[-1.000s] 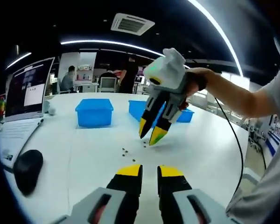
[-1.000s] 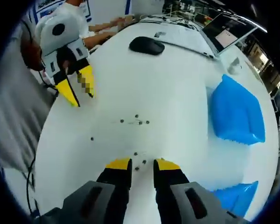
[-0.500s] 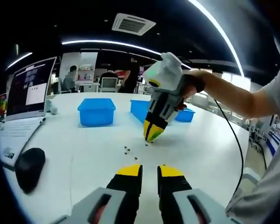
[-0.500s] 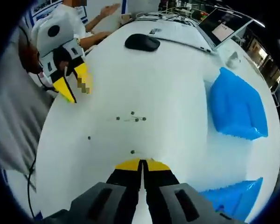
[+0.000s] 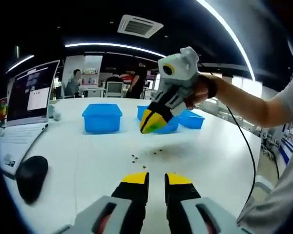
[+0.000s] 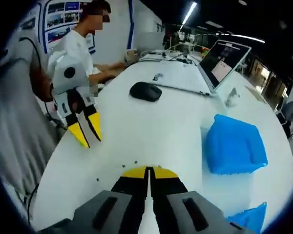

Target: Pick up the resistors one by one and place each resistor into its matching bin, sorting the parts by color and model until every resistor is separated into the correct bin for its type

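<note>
Our right gripper (image 6: 149, 171) sits at the bottom centre of the right gripper view with its yellow tips pressed together, no gap between them; whether a resistor is pinched there we cannot tell, the part being too small to make out. In the left gripper view the same tool (image 5: 149, 121) hangs in the upper middle, lifted off the table and pointing toward the bins. Our left gripper (image 5: 156, 178) shows at the bottom centre of its own view, jaws a little apart and holding nothing; it also appears at the left of the right gripper view (image 6: 87, 132), tips spread above the table edge.

Loose resistors (image 5: 147, 156) lie scattered on the white table (image 5: 88, 165) just ahead of the left jaws, in the lower middle of the frame; a few more specks (image 6: 115, 171) show near the right gripper's tips. We judge the sorting far from finished, since several pieces remain on the table. What the bins hold is hidden from us.

Three blue bins stand beyond: one (image 5: 102, 117) in the centre left, one (image 5: 161, 122) partly behind the raised gripper, one (image 5: 193, 119) to its right. A laptop (image 5: 29, 95) and mouse (image 5: 30, 176) occupy the left side, well apart from the parts. A cable (image 5: 244, 146) trails at right. Nothing blocks the way to the bins.
</note>
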A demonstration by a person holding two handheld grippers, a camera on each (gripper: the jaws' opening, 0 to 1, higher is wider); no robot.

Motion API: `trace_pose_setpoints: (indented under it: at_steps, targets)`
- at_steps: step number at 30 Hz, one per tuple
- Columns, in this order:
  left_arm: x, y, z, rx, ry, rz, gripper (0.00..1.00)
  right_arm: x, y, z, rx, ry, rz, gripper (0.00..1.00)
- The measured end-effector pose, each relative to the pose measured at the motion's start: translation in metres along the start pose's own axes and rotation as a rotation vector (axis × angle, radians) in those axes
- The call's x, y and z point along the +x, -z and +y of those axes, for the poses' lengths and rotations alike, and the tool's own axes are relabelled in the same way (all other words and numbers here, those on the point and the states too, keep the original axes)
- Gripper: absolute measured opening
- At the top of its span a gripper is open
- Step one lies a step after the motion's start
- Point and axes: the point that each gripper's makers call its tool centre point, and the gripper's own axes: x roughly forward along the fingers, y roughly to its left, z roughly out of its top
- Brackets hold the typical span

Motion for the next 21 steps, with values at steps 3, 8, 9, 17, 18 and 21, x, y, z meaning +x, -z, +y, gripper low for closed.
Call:
trace_pose_setpoints:
  at_steps: [3, 8, 9, 17, 18, 21]
  targets:
    - [0.0, 0.002, 0.001, -0.003, -0.004, 0.006, 0.16, -0.002, -0.019, -0.008, 0.019, 0.03, -0.095, 0.05]
    - [-0.001, 0.0, 0.001, -0.006, 0.0, 0.0, 0.16, -0.014, -0.067, -0.029, 0.083, 0.099, -0.387, 0.05]
    - [0.0, 0.0, 0.0, -0.004, 0.002, 0.001, 0.16, -0.017, -0.071, -0.034, 0.097, 0.12, -0.418, 0.05]
    - [-0.004, -0.005, 0.002, -0.022, -0.002, -0.014, 0.16, -0.046, -0.064, -0.146, 0.29, 0.533, -0.623, 0.05]
    - [-0.005, -0.005, 0.001, -0.018, -0.004, -0.016, 0.16, -0.053, -0.053, -0.163, 0.232, 0.672, -0.557, 0.05]
    - [-0.01, -0.005, 0.005, -0.036, -0.018, -0.03, 0.16, -0.047, -0.049, -0.172, 0.182, 0.736, -0.5, 0.05]
